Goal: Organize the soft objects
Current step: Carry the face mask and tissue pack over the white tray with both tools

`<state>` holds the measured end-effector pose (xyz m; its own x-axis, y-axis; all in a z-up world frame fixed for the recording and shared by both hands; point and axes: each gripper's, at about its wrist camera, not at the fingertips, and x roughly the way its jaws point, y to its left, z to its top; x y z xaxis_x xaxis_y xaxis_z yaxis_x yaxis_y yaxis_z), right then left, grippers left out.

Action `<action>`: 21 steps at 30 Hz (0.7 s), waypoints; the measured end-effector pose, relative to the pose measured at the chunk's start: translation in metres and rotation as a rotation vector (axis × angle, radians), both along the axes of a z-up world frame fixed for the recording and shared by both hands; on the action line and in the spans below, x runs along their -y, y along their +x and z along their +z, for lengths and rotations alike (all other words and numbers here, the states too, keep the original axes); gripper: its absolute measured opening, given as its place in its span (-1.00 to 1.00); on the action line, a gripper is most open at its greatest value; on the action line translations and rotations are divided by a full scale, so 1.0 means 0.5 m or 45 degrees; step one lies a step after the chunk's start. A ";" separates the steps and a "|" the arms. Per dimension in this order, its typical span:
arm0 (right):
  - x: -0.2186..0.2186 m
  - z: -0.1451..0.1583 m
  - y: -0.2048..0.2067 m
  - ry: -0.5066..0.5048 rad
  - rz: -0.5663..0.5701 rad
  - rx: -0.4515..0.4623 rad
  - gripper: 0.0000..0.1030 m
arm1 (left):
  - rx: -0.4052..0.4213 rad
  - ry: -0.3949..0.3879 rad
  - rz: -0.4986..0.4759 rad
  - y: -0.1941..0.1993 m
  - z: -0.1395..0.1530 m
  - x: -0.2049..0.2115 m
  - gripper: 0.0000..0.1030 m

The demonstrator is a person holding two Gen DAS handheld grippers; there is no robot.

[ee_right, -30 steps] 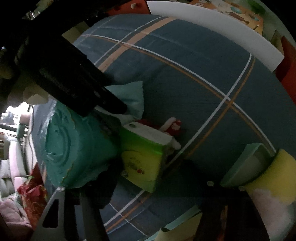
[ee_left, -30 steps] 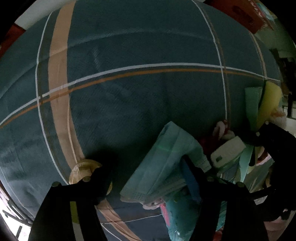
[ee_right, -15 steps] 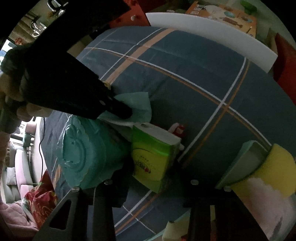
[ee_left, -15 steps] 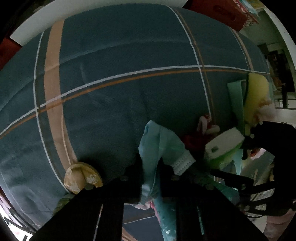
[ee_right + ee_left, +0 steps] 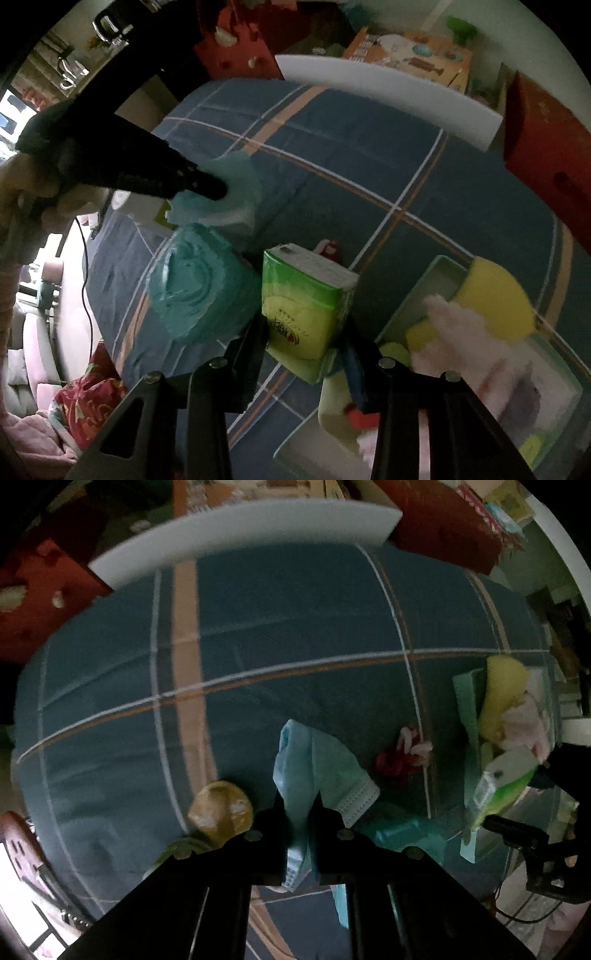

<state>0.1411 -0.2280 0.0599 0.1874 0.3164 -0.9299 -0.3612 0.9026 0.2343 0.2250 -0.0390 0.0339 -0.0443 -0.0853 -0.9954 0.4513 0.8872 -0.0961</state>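
Matt woven bedspread — glossy, perhaps plastic-wrapped tissue pack

Both views are dim and murky. Daylight glares only at the far left beyond the plaid blanket. Fisheye curvature bends its stripes, motion blur softens edges, and corners vignette black.

Left claw pinches mask (teal).

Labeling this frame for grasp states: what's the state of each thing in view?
left tongs: shut on face mask
face mask: pinched, lifted off bedspread
right tongs: shut on tissue pack
tissue pack: gripped, upright
teal roll: lying on bedspread
green bin: open, holding yellow sponge
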 end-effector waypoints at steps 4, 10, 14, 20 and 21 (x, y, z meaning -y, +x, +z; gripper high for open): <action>0.009 0.043 -0.026 -0.011 -0.031 0.035 -0.19 | 0.085 0.010 0.016 -0.030 0.074 -0.006 -0.83; 0.031 0.107 -0.085 -0.055 -0.080 0.094 -0.19 | 0.203 0.001 0.016 -0.030 0.160 -0.021 -0.83; 0.045 0.137 -0.124 -0.086 -0.116 0.122 -0.19 | 0.276 -0.014 -0.016 -0.082 0.204 -0.005 -0.83; 0.071 0.175 -0.193 -0.136 -0.159 0.154 -0.19 | 0.340 -0.043 -0.090 -0.151 0.241 0.041 -0.83; 0.073 0.175 -0.199 -0.144 -0.161 0.158 -0.19 | 0.350 -0.048 -0.104 -0.163 0.244 0.049 -0.83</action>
